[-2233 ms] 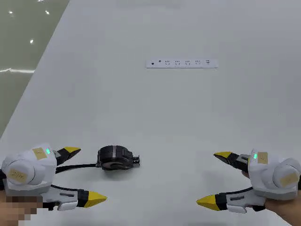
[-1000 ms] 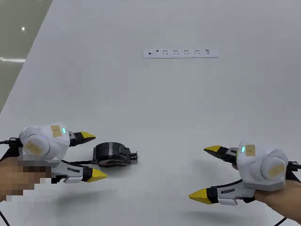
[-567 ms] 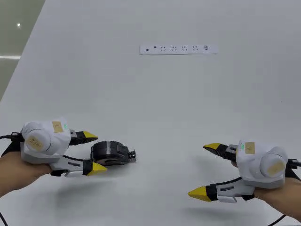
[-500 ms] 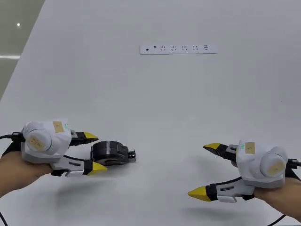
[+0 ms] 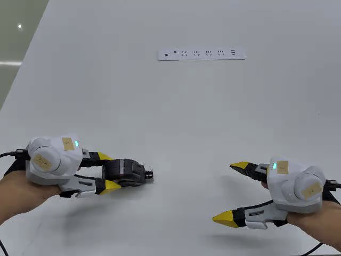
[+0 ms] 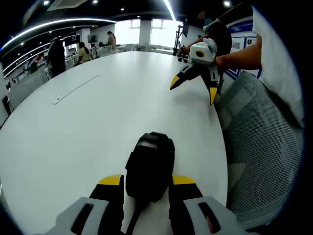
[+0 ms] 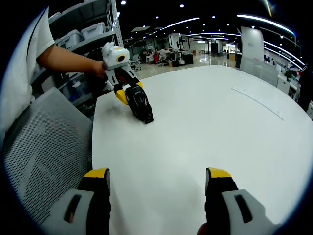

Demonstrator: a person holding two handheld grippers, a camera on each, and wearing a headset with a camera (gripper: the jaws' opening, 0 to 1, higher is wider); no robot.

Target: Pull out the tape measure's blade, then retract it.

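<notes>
A black tape measure (image 5: pixel 128 172) lies on the white table (image 5: pixel 176 117) at the front left, its blade tip pointing right. My left gripper (image 5: pixel 108 170) has a yellow-tipped jaw on each side of the case. In the left gripper view the tape measure (image 6: pixel 149 164) sits pressed between the jaws of that gripper (image 6: pixel 146 180). My right gripper (image 5: pixel 228 192) stands open at the front right, well apart from the tape measure, with nothing between its jaws. The right gripper view has that gripper (image 7: pixel 157 172) open over bare table, with the tape measure (image 7: pixel 139 105) and left gripper (image 7: pixel 129 91) far off.
A white power strip (image 5: pixel 201 54) lies flat at the back of the table. A grey mesh chair (image 7: pixel 44 142) stands by the table's near edge. The left gripper view takes in the right gripper (image 6: pixel 193 92) across the table.
My left gripper has moved right until its jaws are around the tape measure, and they have narrowed onto the case. The right gripper has stayed about where it was.
</notes>
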